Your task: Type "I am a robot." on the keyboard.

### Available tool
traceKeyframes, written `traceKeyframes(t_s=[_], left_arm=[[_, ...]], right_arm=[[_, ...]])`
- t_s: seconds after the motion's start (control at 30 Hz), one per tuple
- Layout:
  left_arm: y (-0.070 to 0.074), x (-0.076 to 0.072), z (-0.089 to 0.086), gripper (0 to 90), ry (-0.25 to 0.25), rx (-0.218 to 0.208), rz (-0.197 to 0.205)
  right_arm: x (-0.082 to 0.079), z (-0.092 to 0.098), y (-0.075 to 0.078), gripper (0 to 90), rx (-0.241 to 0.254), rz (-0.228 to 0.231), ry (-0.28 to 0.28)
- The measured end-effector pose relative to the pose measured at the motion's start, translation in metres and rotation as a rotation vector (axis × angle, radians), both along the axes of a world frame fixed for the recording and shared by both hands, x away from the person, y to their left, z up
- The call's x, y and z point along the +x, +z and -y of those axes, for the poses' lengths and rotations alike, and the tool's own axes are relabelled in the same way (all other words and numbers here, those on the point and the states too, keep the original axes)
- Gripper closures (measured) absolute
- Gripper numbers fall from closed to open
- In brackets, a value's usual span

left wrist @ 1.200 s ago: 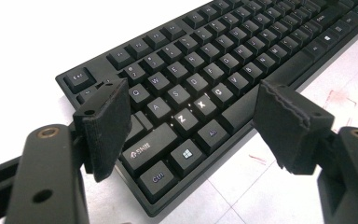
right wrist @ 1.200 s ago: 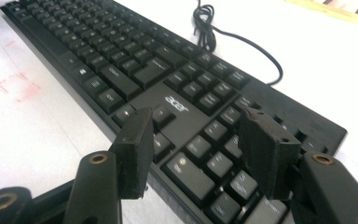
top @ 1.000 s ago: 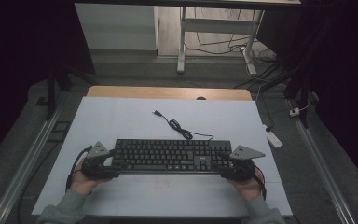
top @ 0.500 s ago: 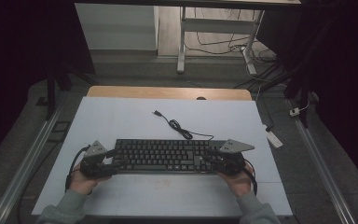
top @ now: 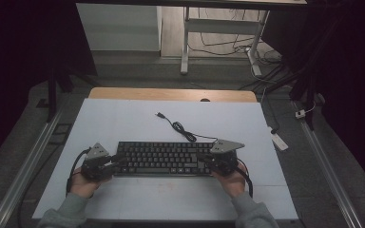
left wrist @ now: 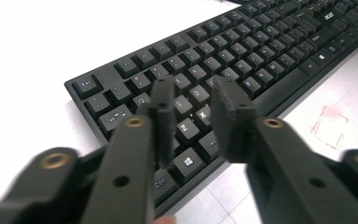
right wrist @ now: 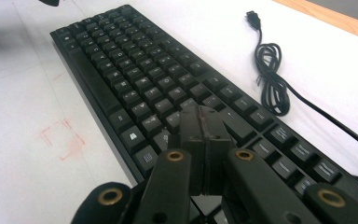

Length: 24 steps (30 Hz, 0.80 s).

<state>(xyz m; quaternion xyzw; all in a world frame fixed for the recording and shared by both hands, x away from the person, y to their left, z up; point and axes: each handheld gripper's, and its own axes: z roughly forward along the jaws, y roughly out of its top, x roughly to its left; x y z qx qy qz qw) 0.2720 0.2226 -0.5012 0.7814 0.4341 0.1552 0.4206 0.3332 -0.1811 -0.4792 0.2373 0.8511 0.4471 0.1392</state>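
High view: both grippers at keyboard (top: 164, 158) ends. Right gripper (right wrist: 200, 122) clenched empty; left gripper (left wrist: 193, 100) closing, still gapped. Press keys squarely.

A white sheet (top: 123, 118) covers most of the surface, and a strip of bare wood (top: 171, 94) shows along its far edge. A faint red square mark (top: 168, 184) sits on the sheet near the person's side. Beyond the surface lies a grey floor (top: 138, 66) with loose black cables (top: 218, 40) around the white legs of a metal stand (top: 185, 47), and a white power strip (top: 279, 140) lies off the right edge.
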Motion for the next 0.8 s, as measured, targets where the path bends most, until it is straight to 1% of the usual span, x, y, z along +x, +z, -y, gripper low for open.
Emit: traceKeyframes(t_s=[0.1,0.17,0.27,0.4,0.47,0.5,0.53,0.6,0.63,0.7,0.8], left_arm=[[0.0,0.0,-0.001,84.2,0.0,0.001,-0.001],[0.001,0.0,-0.001,88.7,0.0,0.003,-0.001],[0.0,0.001,-0.001,89.0,-0.006,0.013,-0.005],[-0.003,0.003,0.001,89.1,-0.001,0.038,-0.019],[-0.004,0.004,0.001,89.0,0.0,0.042,-0.024],[-0.006,0.005,0.001,89.0,0.003,0.055,-0.033],[-0.006,0.005,0.001,89.0,0.003,0.055,-0.033],[-0.011,0.008,0.001,89.0,0.014,0.069,-0.05],[-0.011,0.008,0.001,89.0,0.014,0.069,-0.05],[-0.014,0.011,0.001,89.0,0.02,0.088,-0.057],[-0.017,0.012,0.0,89.0,0.025,0.097,-0.068]], right_arm=[[0.001,-0.006,0.0,89.4,0.003,-0.003,0.003],[0.002,-0.009,0.001,89.4,0.0,-0.002,0.007],[0.003,-0.015,0.0,89.4,-0.004,-0.002,0.009],[0.007,-0.025,-0.001,89.3,-0.01,-0.015,0.022],[0.009,-0.03,-0.003,89.3,-0.011,-0.018,0.026],[0.01,-0.033,-0.004,89.3,-0.008,-0.019,0.027],[0.011,-0.035,-0.004,89.3,-0.014,-0.022,0.029],[0.014,-0.04,-0.006,89.2,-0.024,-0.027,0.032],[0.015,-0.043,-0.007,89.2,-0.025,-0.029,0.035],[0.017,-0.047,-0.008,89.2,-0.02,-0.036,0.039],[0.019,-0.053,-0.009,89.1,-0.024,-0.04,0.046]])
